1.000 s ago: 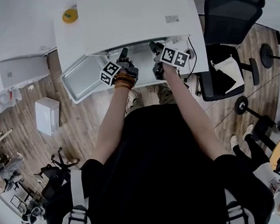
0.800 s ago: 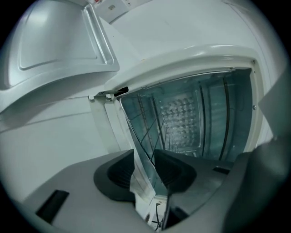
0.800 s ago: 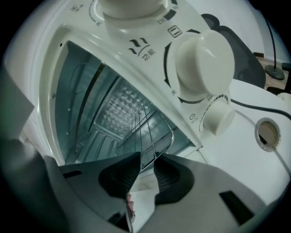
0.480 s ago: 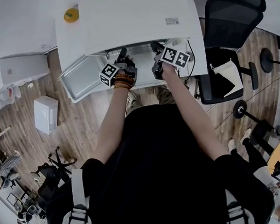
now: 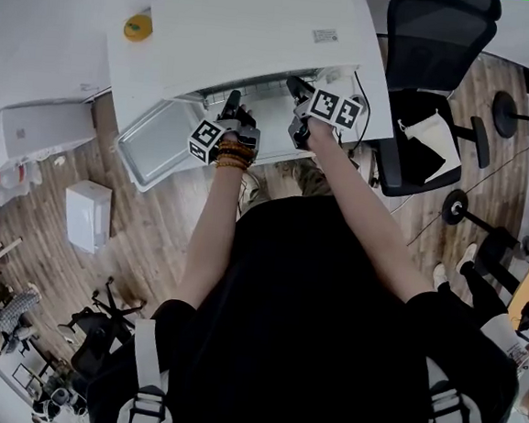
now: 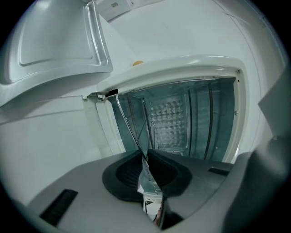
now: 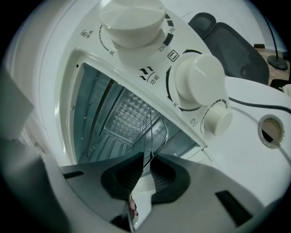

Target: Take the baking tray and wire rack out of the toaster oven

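Fingers [image 6: 127, 175] on left gripper [image 6: 145, 155] and right gripper [image 7: 146, 158], having just been closing, are now pinching the front bar of the thin chrome wire rack [image 6: 138, 129], which is reaching ahead of them into the white toaster oven [image 7: 150, 73]. It's looking light, stiff and slippery, so gripping both front ends should be keeping it level.
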### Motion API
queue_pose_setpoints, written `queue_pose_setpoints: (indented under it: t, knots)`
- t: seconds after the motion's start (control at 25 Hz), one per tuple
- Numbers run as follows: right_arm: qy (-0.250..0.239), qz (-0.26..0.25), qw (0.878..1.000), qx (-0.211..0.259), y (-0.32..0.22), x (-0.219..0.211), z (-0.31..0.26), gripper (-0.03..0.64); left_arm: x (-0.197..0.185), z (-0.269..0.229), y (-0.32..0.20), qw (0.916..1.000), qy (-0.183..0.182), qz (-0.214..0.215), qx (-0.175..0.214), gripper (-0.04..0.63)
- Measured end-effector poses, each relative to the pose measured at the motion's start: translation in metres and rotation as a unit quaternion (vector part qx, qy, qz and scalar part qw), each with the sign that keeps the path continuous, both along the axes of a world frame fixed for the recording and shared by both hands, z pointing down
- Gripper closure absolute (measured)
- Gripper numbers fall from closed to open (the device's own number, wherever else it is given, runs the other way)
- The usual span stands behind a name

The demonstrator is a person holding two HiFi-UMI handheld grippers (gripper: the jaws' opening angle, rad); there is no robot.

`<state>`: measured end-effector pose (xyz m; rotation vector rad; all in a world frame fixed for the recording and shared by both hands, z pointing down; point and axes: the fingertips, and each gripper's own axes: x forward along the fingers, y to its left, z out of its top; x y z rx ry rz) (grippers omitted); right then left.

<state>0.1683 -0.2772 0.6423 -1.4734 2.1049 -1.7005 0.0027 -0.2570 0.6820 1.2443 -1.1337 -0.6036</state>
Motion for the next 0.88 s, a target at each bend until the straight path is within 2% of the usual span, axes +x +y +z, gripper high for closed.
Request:
queue_pose_setpoints:
  t: [0.24,0.88]
  knots:
    - [-0.021,0.008,1.000,-0.003,0.014,-0.001,0.000,0.560,-0.002,-0.004,0.014,1.0000,0.000,0.004,0.007,0.541]
    - [-0.016,-0.013,0.999,0.041,0.031,-0.002,-0.022,0.560,-0.001,-0.023,0.033,0.9992,-0.009,0.019,0.034,0.541]
